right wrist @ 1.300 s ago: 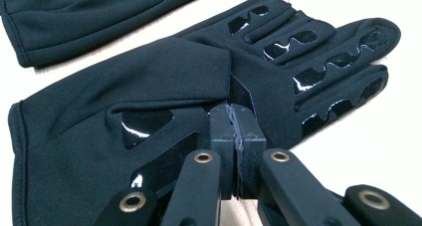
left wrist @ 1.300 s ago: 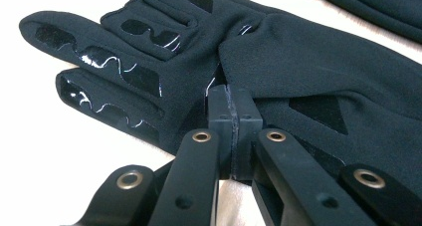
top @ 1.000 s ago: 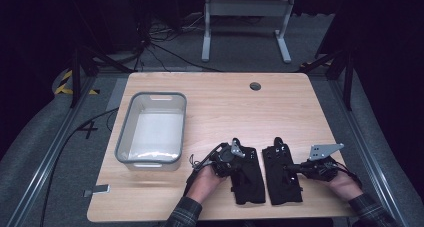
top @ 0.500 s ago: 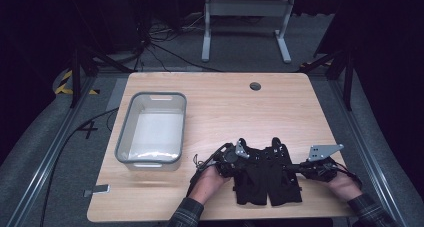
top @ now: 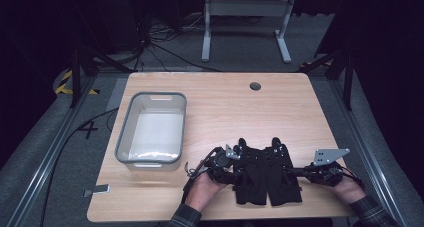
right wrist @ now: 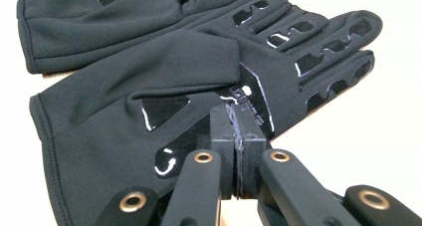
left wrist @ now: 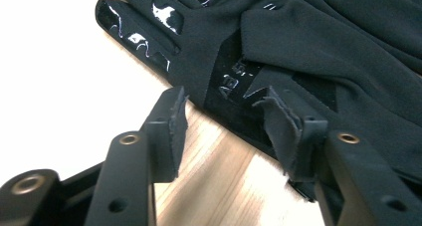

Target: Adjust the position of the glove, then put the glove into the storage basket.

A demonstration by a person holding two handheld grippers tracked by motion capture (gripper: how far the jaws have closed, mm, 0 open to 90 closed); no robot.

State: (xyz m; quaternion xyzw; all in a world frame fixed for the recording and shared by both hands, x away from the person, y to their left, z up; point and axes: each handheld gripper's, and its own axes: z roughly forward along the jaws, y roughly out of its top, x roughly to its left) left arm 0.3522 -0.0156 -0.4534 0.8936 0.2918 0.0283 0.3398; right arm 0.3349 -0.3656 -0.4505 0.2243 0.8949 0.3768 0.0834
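Note:
Two black gloves lie side by side near the table's front edge, fingers pointing away from the person: the left glove [top: 250,179] and the right glove [top: 283,179]. They touch or slightly overlap. My left gripper [top: 235,166] is at the left glove's left edge; in its own view the left gripper [left wrist: 224,121] stands open, with the glove [left wrist: 323,47] just beyond its tips. My right gripper [top: 296,172] is at the right glove's right edge. The right gripper [right wrist: 236,114] is shut, tips against the near glove [right wrist: 114,131]; no fabric shows between the pads. The other glove [right wrist: 99,22] lies behind.
A grey plastic bin [top: 150,96] stands on the left half of the table. A round cable hole [top: 255,86] sits near the far edge. A small grey tab [top: 97,190] lies at the front left corner. A white table frame [top: 245,9] stands on the floor beyond.
The two gloves lay apart a second ago and now lie together. The left hand and its gripper moved right with the left glove. The right gripper stayed in place.

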